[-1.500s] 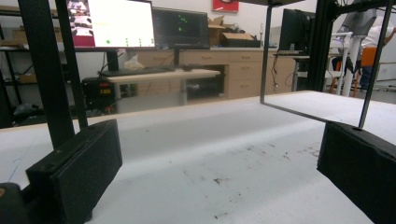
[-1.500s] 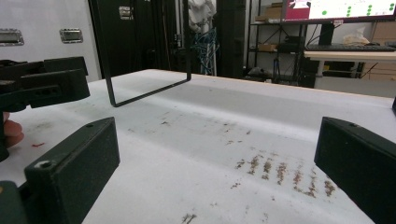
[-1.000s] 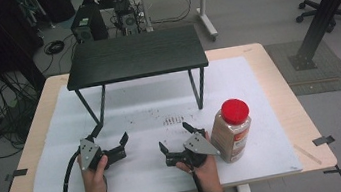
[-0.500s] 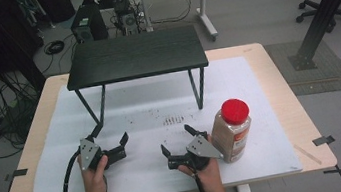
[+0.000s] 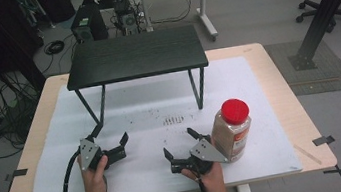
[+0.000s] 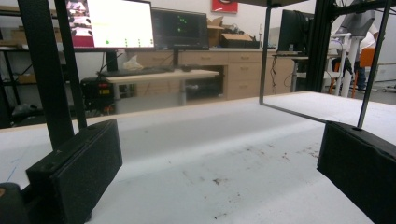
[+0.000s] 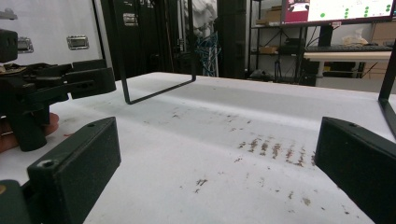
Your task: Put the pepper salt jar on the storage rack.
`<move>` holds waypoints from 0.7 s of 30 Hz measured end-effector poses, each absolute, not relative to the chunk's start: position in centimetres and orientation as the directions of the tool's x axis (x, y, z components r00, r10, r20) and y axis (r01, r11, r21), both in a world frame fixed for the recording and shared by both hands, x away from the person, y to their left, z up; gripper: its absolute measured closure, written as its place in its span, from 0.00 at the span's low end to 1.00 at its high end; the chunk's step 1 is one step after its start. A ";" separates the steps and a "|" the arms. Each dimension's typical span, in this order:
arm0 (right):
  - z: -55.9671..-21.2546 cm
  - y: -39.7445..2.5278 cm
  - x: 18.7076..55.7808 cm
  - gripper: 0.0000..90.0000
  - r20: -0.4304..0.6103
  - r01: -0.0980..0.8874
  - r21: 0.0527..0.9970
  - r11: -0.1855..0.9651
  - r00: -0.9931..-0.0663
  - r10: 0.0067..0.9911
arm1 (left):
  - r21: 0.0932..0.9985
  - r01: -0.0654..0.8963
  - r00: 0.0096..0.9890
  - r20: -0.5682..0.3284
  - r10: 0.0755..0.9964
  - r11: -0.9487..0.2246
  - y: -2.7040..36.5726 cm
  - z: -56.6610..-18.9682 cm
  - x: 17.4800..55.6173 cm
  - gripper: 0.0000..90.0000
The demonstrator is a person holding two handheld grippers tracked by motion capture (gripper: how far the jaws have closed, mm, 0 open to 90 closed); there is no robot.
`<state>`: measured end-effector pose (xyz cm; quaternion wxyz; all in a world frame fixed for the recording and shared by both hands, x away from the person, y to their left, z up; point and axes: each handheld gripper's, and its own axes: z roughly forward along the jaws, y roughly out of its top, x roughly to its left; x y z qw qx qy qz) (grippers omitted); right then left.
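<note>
My left gripper (image 5: 110,135) rests on the white mat (image 5: 151,114) at the front left, a hand around it, jaws wide open with nothing between them (image 6: 219,158). My right gripper (image 5: 179,143) sits at the front middle, also open and empty (image 7: 215,163). A clear jar (image 5: 232,130) with a red lid, filled with brownish powder, stands upright just right of the right gripper, close to its grey plate. In the right gripper view, the left gripper (image 7: 56,86) shows at the far left.
A low black table (image 5: 135,55) on thin metal legs stands on the back half of the mat. Small brown specks (image 5: 173,121) mark the mat in front of it. Beyond the wooden tabletop are cables, computers and a desk.
The right gripper has slipped slightly toward the near edge. The left gripper and the jar have stayed put.
</note>
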<state>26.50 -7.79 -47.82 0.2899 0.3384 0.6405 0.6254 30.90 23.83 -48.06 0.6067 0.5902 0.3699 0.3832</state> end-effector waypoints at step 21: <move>-47.8 -8.5 24.8 0.01 0.049 0.086 0.996 0.004 -0.606 0.794 | 0.999 -0.036 0.433 0.004 0.901 0.013 23.9 -48.1 30.9 0.00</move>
